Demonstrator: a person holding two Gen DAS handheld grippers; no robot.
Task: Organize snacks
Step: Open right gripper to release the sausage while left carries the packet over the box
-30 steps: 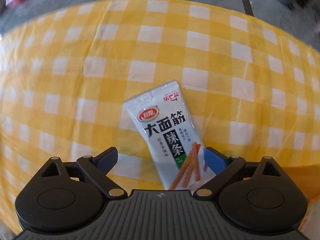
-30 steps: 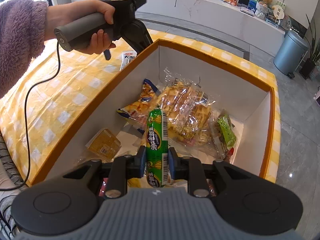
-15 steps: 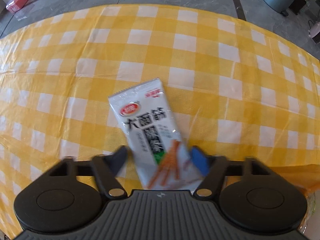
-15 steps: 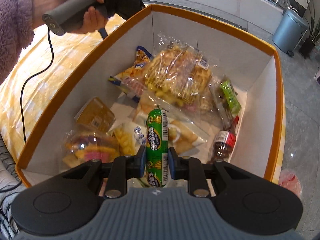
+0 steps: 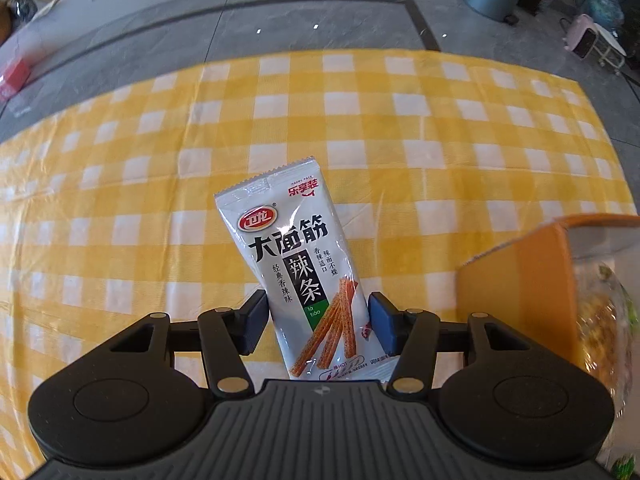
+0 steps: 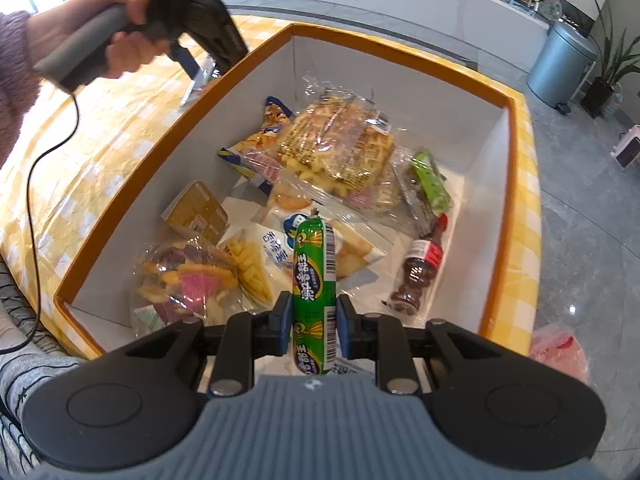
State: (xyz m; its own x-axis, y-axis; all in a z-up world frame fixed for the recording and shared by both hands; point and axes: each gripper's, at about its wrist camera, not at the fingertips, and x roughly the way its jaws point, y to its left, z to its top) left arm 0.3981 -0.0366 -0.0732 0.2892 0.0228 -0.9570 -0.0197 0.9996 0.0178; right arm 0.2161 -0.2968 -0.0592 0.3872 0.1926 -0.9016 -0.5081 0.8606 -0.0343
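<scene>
The right gripper (image 6: 310, 320), clamped on the green sausage (image 6: 314, 276) pointing twelve o'clock, hovers seemingly inside the orange-rimmed box (image 6: 496, 148)'s near edge.

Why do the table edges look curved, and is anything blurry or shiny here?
Left wrist view: fisheye bends the tablecloth; glare streaks the packet; the box is smeared. Right wrist view: the hand is blurred; the sausage stays sharp.

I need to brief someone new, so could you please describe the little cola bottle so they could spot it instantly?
Find the orange-rimmed box on the checked cloth. Along its right-hand wall lies the cola bottle, red cap pointing to the far end. It is the only bottle among the wrapped snacks.
</scene>
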